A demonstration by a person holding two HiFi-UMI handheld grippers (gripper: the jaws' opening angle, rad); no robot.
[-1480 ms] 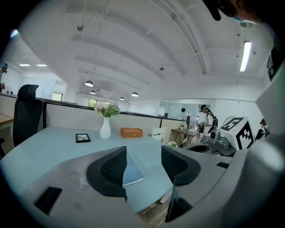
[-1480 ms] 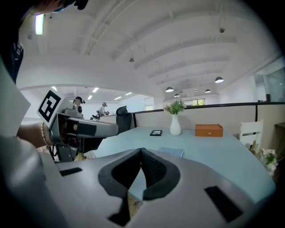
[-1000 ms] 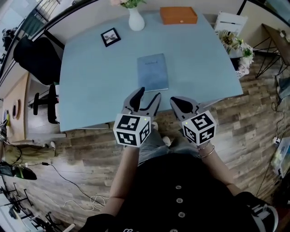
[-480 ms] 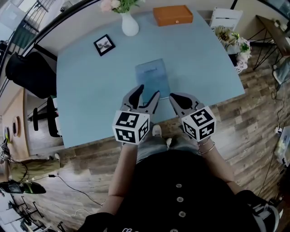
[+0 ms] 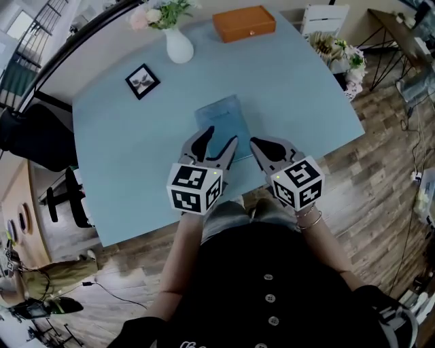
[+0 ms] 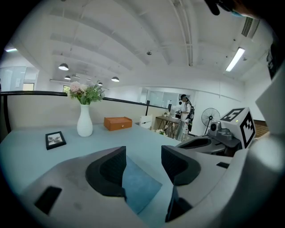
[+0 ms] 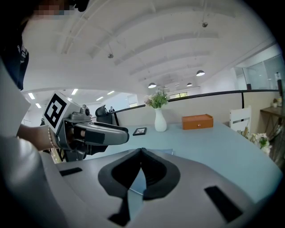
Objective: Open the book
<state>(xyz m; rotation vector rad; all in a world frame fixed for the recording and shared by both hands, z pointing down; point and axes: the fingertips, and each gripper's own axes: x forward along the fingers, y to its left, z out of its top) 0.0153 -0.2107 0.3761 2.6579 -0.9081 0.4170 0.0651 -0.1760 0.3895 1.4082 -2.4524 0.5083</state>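
Pale blue book (image 5: 222, 126) is lying flat and closed on the blue table (image 5: 122, 156), close to the near edge and roughly in the middle. The left gripper (image 5: 220, 138) hovers over the book's near end with its jaws spread apart and nothing between them. In the left gripper view you just see the cover down through the gap. Can't tell if the tips actually touch the cover, tbh. The right gripper (image 5: 256, 142) is just beside the book's near right corner, jaws pressed together at the tips and pinching nothing. Both grippers sit side by side, close but not touching. Further back on the table there's a white vase (image 5: 178, 46) with flowers (image 5: 160, 12), an orange box (image 5: 244, 23) by the far edge, and a small black picture frame (image 5: 143, 81) off to the left. All of those are well apart from the book.
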